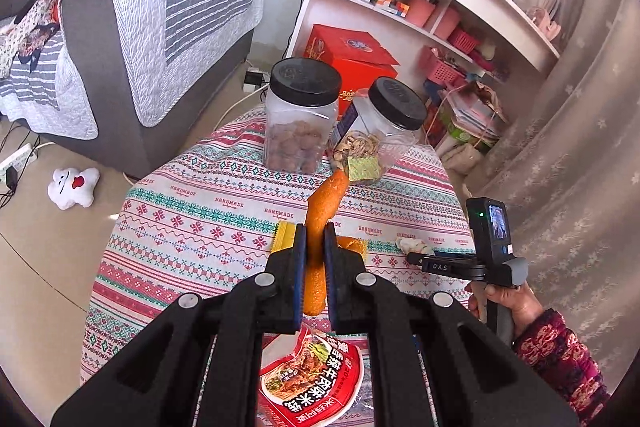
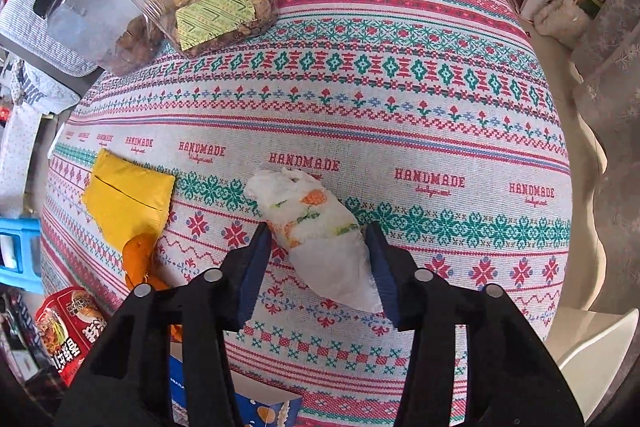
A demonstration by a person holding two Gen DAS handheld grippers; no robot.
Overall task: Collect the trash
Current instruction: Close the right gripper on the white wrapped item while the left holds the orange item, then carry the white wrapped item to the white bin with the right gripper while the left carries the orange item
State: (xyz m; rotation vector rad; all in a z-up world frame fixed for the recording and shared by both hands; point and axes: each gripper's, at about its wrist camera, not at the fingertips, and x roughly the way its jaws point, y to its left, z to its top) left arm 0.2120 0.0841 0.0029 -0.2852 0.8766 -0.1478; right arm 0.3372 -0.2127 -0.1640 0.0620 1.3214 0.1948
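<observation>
Two jars [image 1: 300, 115]. Left claw [image 1: 315, 247] clamps one orange peel [image 1: 320, 215]; right claw [image 2: 320, 247] half-open astride one tissue wad [image 2: 316, 223].

Right gripper [image 2: 320, 247]: jaws straddling crumpled tissue [image 2: 316, 223] on patterned tablecloth [image 2: 440, 131]; pad contact seemingly not made.

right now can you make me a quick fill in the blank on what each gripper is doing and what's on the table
The left gripper is shut on a strip of ____ peel.
The crumpled tissue lies between the fingers of the ____ gripper.
Both clear jars have ____ lids.
Left of the tissue lies a ____ packet.

Missing words: orange; right; black; yellow
</observation>
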